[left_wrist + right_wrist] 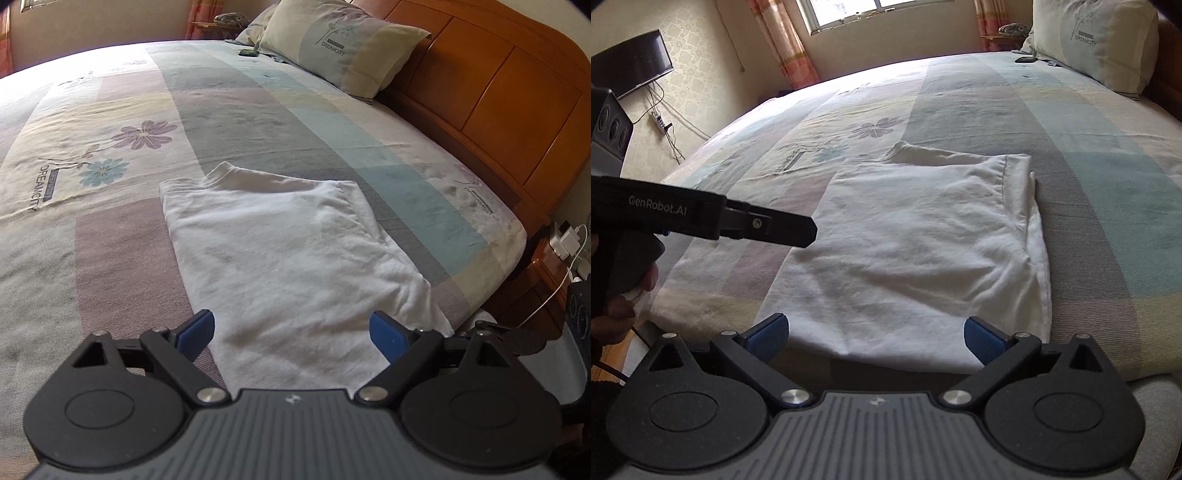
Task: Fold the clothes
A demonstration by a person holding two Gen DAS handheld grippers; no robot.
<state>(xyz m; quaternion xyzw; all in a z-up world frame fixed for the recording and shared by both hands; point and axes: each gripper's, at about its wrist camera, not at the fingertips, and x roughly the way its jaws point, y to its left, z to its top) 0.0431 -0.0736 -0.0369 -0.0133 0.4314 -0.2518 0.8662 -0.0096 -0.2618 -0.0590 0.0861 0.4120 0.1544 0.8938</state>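
White cotton T-shirt (pixel 280 243), partly folded, near bed (pixel 122 236) edge: light, limp; grip hem corners. Left gripper (pixel 291 332), right gripper (pixel 875 334): wide, empty.

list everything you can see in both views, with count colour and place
white partly folded cotton shirt: 1, white, flat on the bed near its close edge, in front of both tools
pastel patchwork bed sheet with flower prints: 1, lilac, grey, teal and cream, covering the bed
pale printed pillows: at least 2, cream and grey-green, against the headboard
orange-brown wooden headboard: 1, far right of the left wrist view
small dark flat object: 1, on the sheet by the pillows; too small to identify
black wall-mounted screen: 1, on the left wall
window with pink checked curtains: 1, far wall
white chargers and cable: beside the bed
left tool: blue pads, open, holding nothing
right tool: blue pads, open, holding nothing
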